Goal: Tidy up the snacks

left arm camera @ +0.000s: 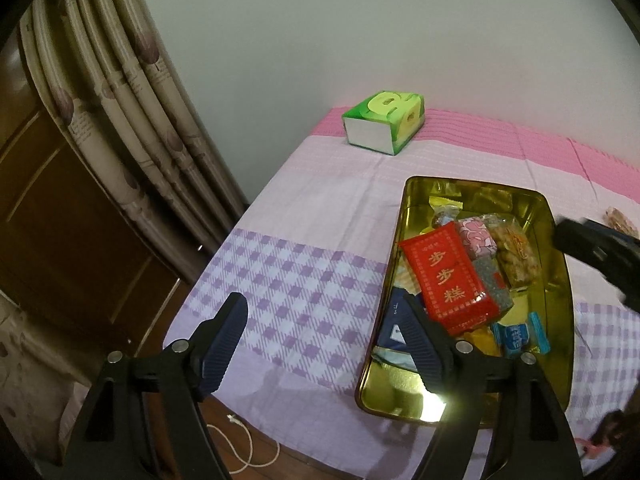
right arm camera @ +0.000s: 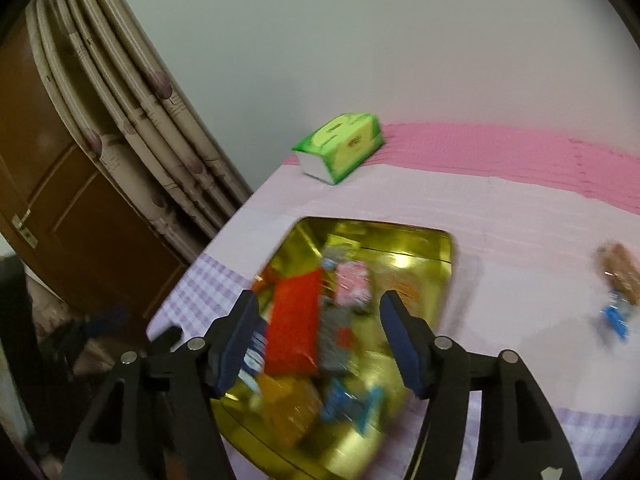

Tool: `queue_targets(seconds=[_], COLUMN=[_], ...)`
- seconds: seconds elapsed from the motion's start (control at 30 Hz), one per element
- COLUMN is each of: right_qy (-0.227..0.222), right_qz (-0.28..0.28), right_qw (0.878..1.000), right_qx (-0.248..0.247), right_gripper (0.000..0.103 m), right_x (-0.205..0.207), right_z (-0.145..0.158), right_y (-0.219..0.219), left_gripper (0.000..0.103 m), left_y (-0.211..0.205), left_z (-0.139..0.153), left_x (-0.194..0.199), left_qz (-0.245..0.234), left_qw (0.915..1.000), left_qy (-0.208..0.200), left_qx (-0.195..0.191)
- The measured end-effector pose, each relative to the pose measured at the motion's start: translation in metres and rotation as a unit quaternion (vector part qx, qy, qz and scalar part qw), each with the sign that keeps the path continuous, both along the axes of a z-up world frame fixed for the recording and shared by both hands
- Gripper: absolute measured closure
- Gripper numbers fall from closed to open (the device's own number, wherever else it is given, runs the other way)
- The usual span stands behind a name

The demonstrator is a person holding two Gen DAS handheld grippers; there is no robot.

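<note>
Pink-and-lilac checked bedding [left arm camera: 304, 280] covers the work surface, which meets a plain pale wall.

1. Gold tin tray [left arm camera: 554, 240]: rests flat on the bedding, open side up, near the front edge. It holds the snacks.
2. Contents of the tray:
   - Red packet with gold characters [left arm camera: 450, 276], lying on top of the other items at the centre.
   - Pink patterned packet [left arm camera: 478, 236], just beside the red packet's far end.
   - Clear bag of brown snack pieces [left arm camera: 516, 252], beside the pink packet on its right.
   - Blue wrapped sweet [left arm camera: 520, 334], at the near right of the pile.
3. Loose snacks: a brown wrapped snack [right arm camera: 618, 274] and a small blue wrapped sweet [right arm camera: 616, 318] lie on the bedding, well apart from the tray on its right.
4. Left gripper [left arm camera: 324, 340]: fingers spread wide, nothing between them. One finger sits over the bedding, the other over the tray's near left corner.
5. Right gripper [right arm camera: 318, 334]: positioned over the tray, fingers apart with no object pressed between the pads. The right wrist view is motion-blurred, so contact with the contents cannot be determined.
6. Surroundings: a green tissue box [left arm camera: 384, 122] stands at the far corner of the bedding. A patterned curtain [left arm camera: 120, 92] hangs at the left, with a brown wooden door [left arm camera: 52, 216] beside it. A white cable [left arm camera: 248, 448] lies on the floor below the front edge.
</note>
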State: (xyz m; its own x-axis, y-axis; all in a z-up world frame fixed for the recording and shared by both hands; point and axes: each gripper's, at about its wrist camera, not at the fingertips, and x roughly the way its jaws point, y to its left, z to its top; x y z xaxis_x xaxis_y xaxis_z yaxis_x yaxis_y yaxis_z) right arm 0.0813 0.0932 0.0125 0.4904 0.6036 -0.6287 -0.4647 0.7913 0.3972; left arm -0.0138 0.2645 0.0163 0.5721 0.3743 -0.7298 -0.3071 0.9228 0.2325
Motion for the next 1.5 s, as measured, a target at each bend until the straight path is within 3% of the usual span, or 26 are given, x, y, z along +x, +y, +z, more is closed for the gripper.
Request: queue_targets(seconds=[0.27,0.57,0.73,0.93,1.07,1.23,1.5], right_qy=[-0.016,0.014,0.018,0.015,0.018,0.018,0.021], right_qz=[-0.071,-0.198,-0.236,-0.261,-0.27,-0.268,-0.256], right_qw=[0.995,0.973,0.961,0.953,0.954,0.957,0.963], right_qx=[-0.063,-0.115,-0.143,-0.155,-0.13,-0.107,-0.078], right_gripper=[0.033,0.033,0.033,0.028,0.028,0.025,0.019], right_x=[-0.038,-0.074,-0.085,-0.091,-0.092,-0.096,-0.098], right_z=[-0.016,-0.06,-0.072,-0.081,-0.085,-0.086,-0.088], right_y=[-0.094,-0.239,-0.29,-0.321,-0.33,-0.335,-0.341], left_gripper=[0.024,0.022,0.022,0.022,0.018,0.018,0.024], left_y=[-0.014,-0.045,-0.077,-0.133,-0.184,-0.254,-0.309], left_z=[-0.001,-0.006,-0.011,-0.001,0.004,-0.012,-0.046], left_x=[-0.002,-0.003,-0.004,0.01,0.031,0.076,0.156], left_qz=[-0.012,-0.04,-0.077,-0.153,-0.258,-0.381,-0.411], left_qw=[0.9996,0.9958,0.9898,0.9821,0.9643,0.918,0.8937], left_qy=[0.001,0.004,0.013,0.018,0.047,0.095,0.15], left_qx=[0.026,0.083,0.119,0.109,0.037,-0.056,-0.1])
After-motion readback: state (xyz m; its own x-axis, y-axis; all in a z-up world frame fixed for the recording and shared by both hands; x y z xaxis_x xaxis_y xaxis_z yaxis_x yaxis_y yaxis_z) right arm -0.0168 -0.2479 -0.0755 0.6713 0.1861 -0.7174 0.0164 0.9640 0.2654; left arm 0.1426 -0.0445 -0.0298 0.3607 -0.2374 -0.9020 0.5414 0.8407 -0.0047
